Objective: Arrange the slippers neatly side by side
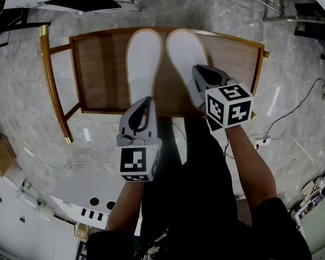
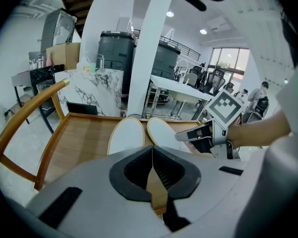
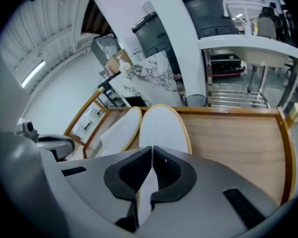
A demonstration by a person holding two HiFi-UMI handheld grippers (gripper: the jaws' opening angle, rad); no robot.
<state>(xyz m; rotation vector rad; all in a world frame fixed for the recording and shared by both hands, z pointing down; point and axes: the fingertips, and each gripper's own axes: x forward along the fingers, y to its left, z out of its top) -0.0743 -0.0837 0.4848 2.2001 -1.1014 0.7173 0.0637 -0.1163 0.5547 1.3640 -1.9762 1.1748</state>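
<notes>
- Two white slippers sat on the wooden chair seat (image 1: pixel 97 75) in the head view, both with toes pointing to about 12 o'clock.
- Left slipper (image 1: pixel 143 58) lay at 9 o'clock of the right slipper (image 1: pixel 184 53). Their inner edges ran right along each other near the toes, touching or as good as touching. I couldn't say which.
- Toe ends looked pretty much level, so the pair already read as side by side.
- Right slipper seemed to lean a touch, toe toward 11 o'clock and heel toward 5 o'clock. The lens bends things though, so take that with a grain of salt.
- Left gripper (image 1: pixel 145 103) hung at 6 o'clock of the left slipper's heel, at the near edge of the seat. Its jaws were pressed together on nothing, and only the wood showed through the slot behind the tips.
- Right gripper (image 1: pixel 199 72) was over the heel end of the right slipper. Its jaw tips were pressed together too. White slipper showed through the slot below the tips, but I couldn't see any of it actually clamped between them.
- My read was that the job was nearly done. At most, the right heel needed a small nudge toward 9 o'clock to square it up, then both grippers had to back off toward 6 o'clock.
- Heels were mostly hidden under the grippers, so I couldn't tell whether they lined up.
</notes>
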